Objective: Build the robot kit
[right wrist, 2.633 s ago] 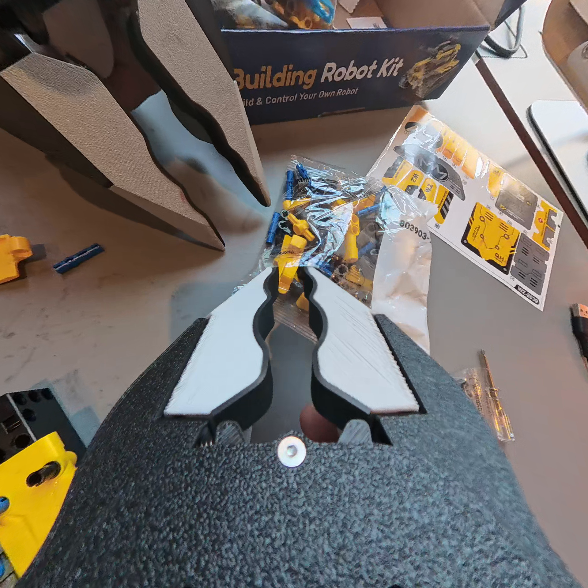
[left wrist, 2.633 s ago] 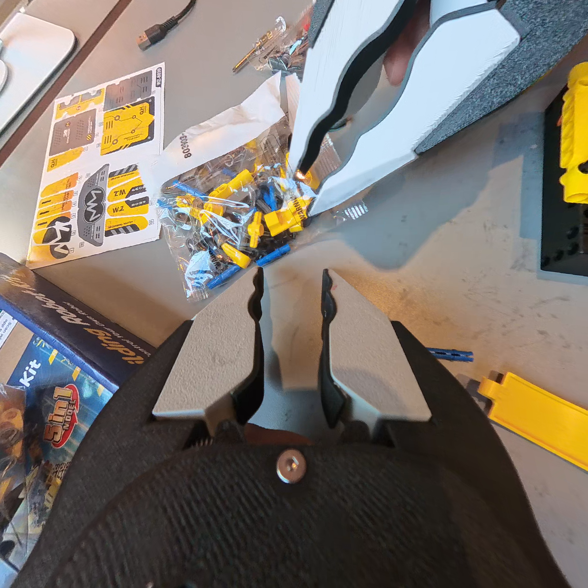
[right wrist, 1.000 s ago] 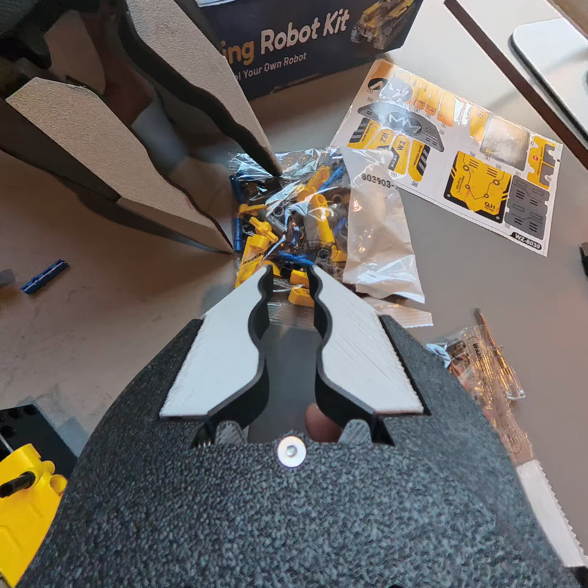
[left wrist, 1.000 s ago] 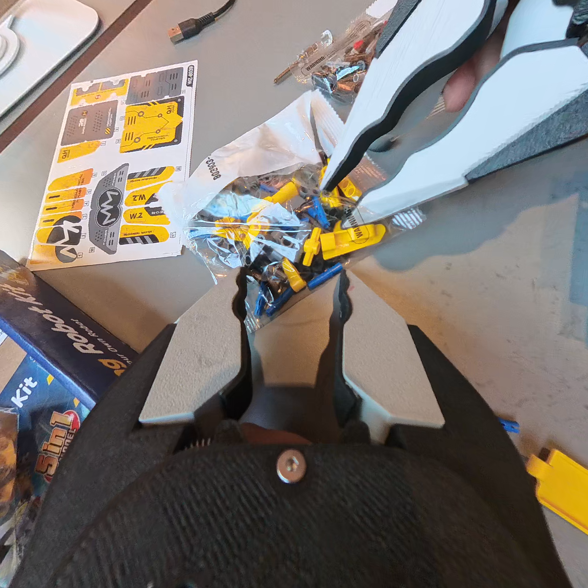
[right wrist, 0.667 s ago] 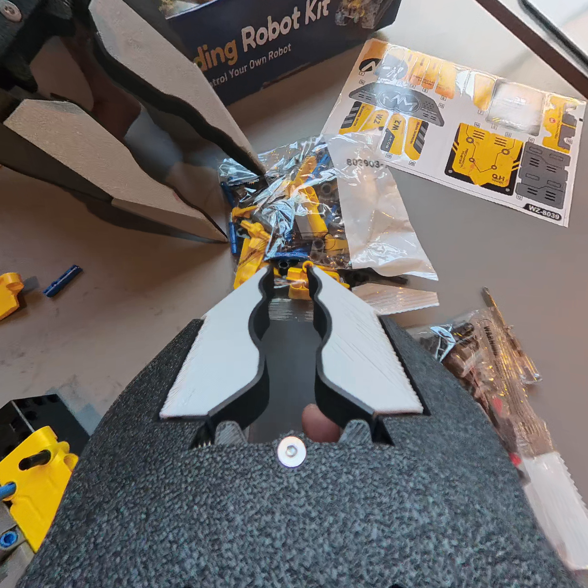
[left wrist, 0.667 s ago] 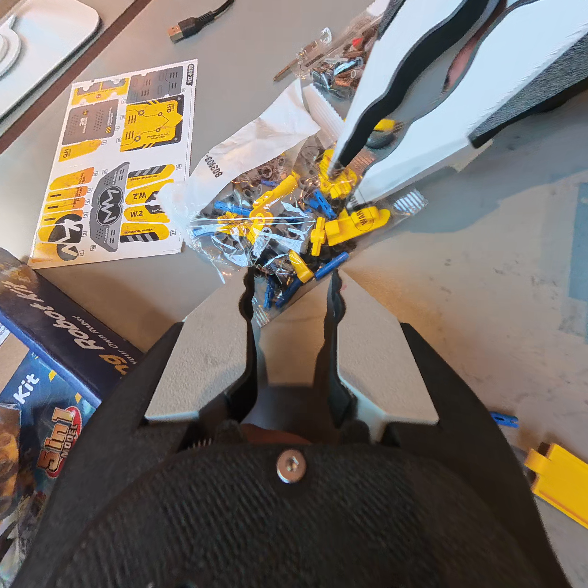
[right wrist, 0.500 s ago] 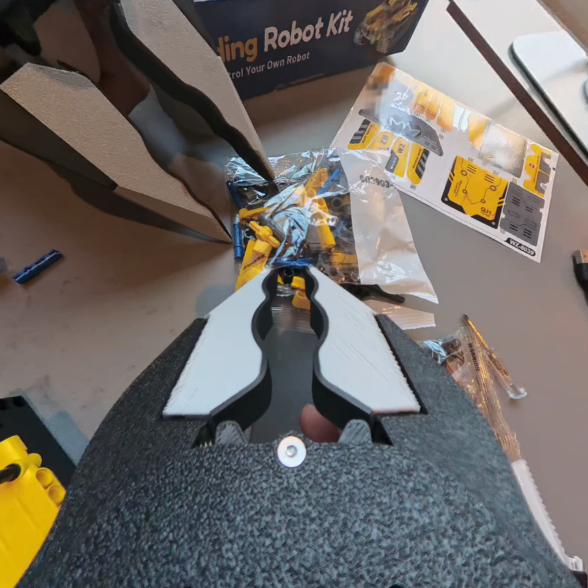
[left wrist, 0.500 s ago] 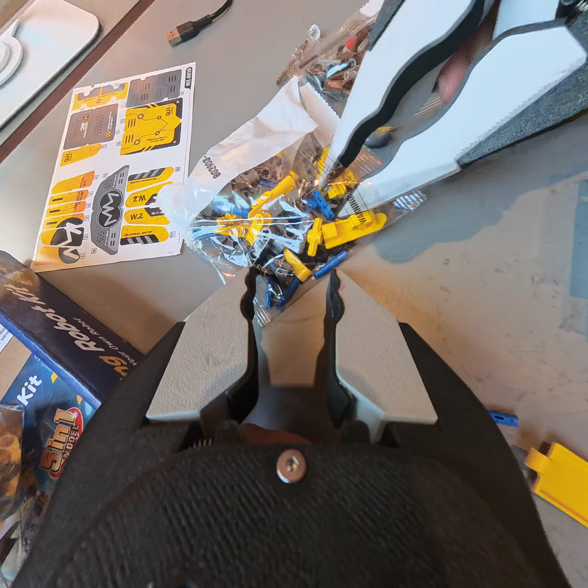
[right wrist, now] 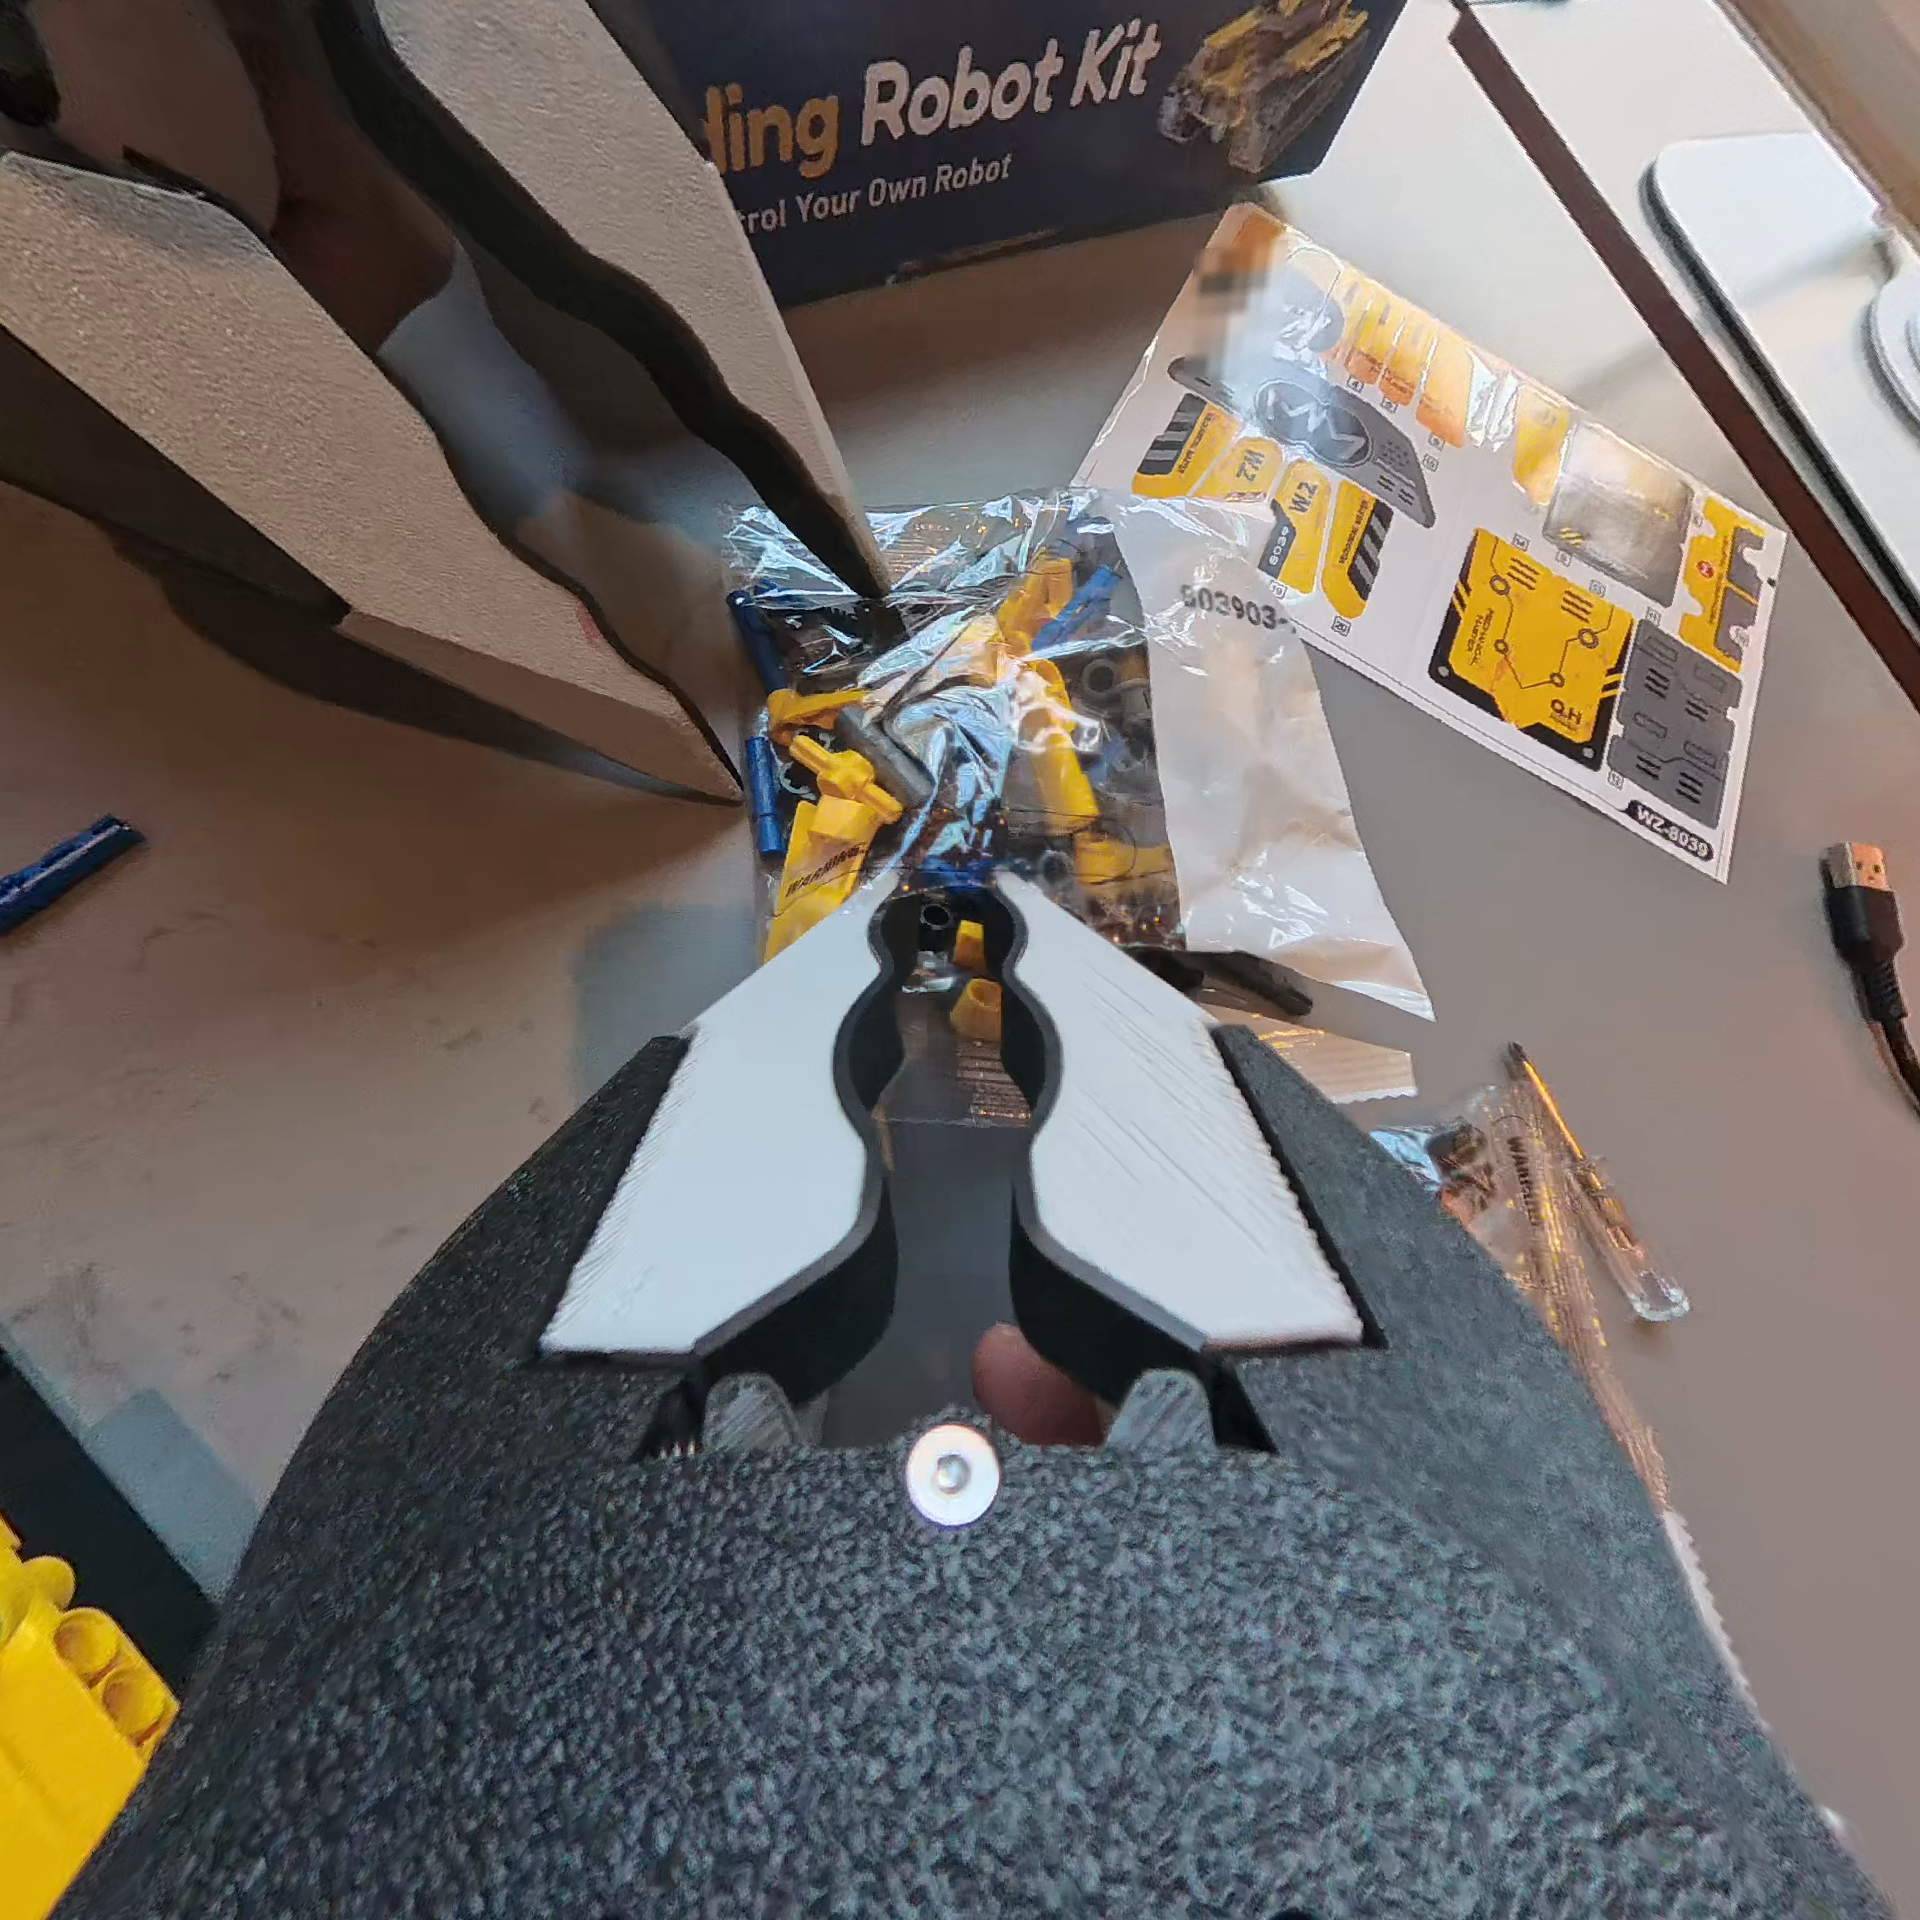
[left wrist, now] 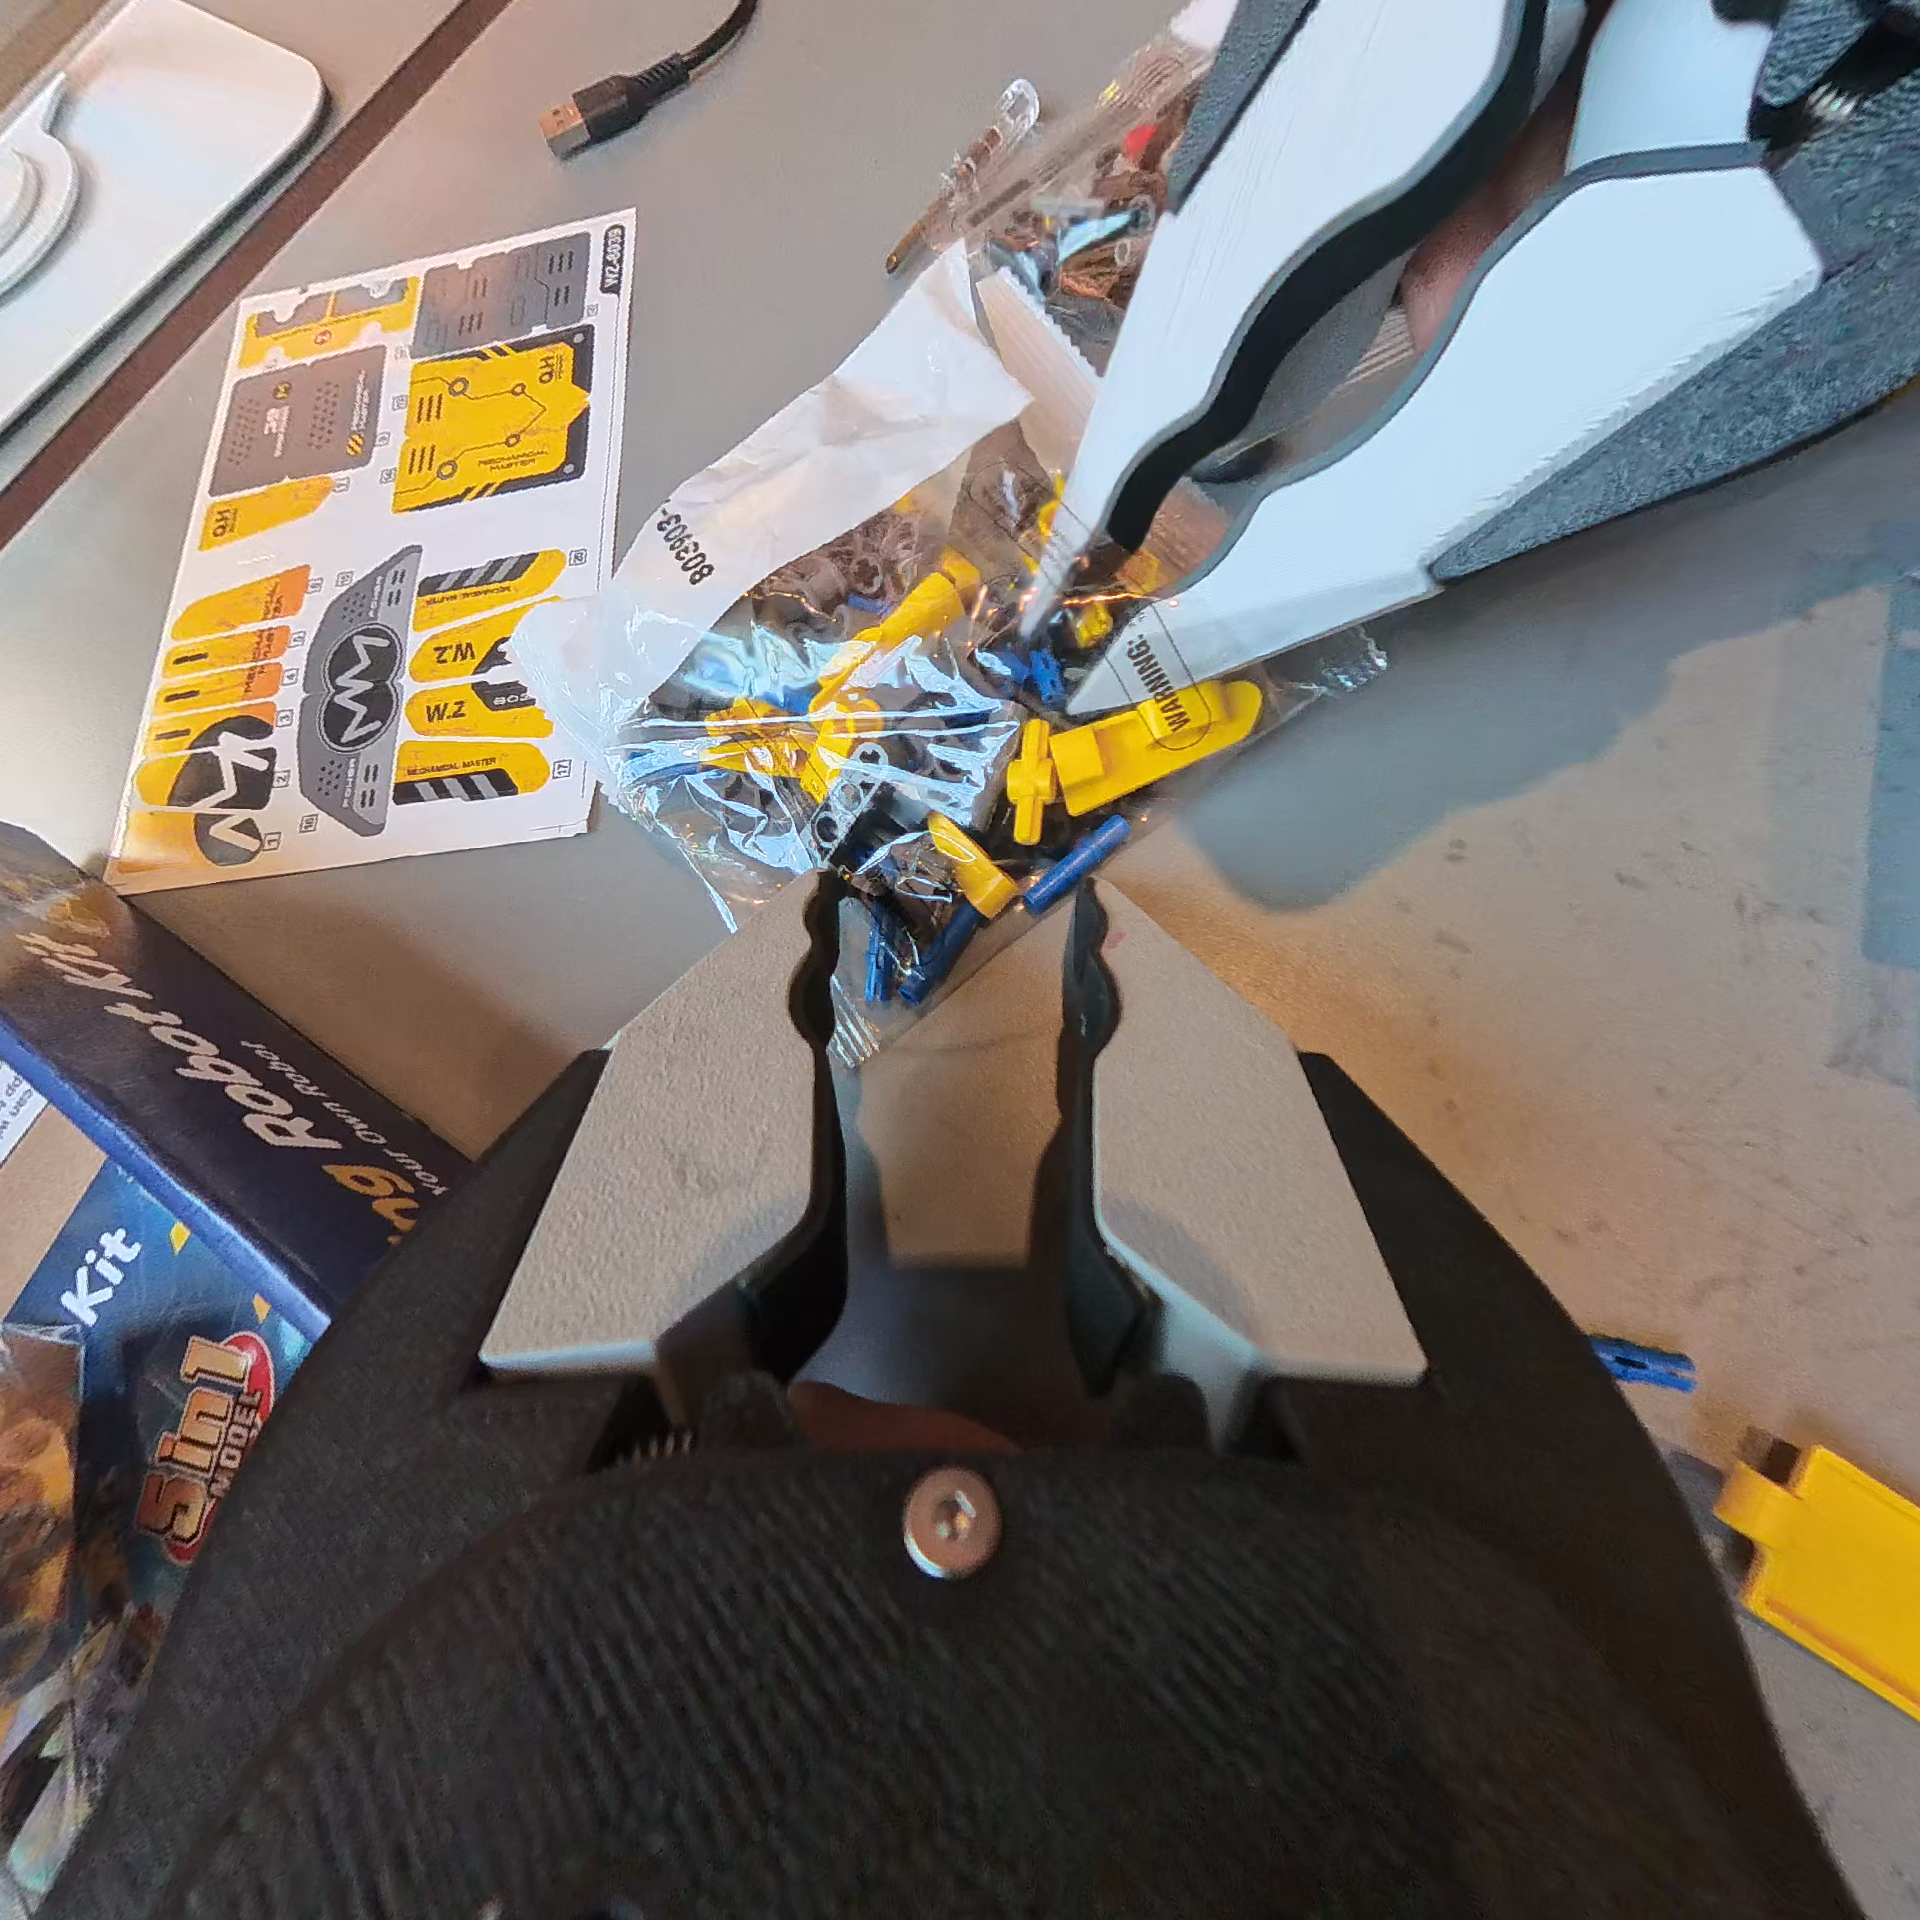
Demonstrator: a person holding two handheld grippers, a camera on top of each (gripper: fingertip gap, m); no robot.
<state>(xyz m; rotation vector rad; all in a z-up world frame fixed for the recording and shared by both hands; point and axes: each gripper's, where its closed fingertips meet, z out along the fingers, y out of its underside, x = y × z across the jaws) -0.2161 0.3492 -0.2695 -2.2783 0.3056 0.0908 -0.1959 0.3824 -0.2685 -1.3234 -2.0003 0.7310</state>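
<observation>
Both grippers working at one clear bag of yellow and blue parts

Left wrist view: left gripper (left wrist: pixel 945 914) standing released, straddling bag (left wrist: pixel 883 727) corner on grey table (left wrist: pixel 1558 987). Right wrist view: right gripper (right wrist: pixel 940 894) narrowed, tips nearly meeting, pressing bag's (right wrist: pixel 966 717) sealed edge; grip cannot be confirmed; sticker sheet (right wrist: pixel 1486 603) lying just beside

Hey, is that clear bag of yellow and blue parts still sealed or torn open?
Cannot tell. The clear bag lies crumpled on the table, parts still inside, none visibly spilled; no tear shows.
</observation>
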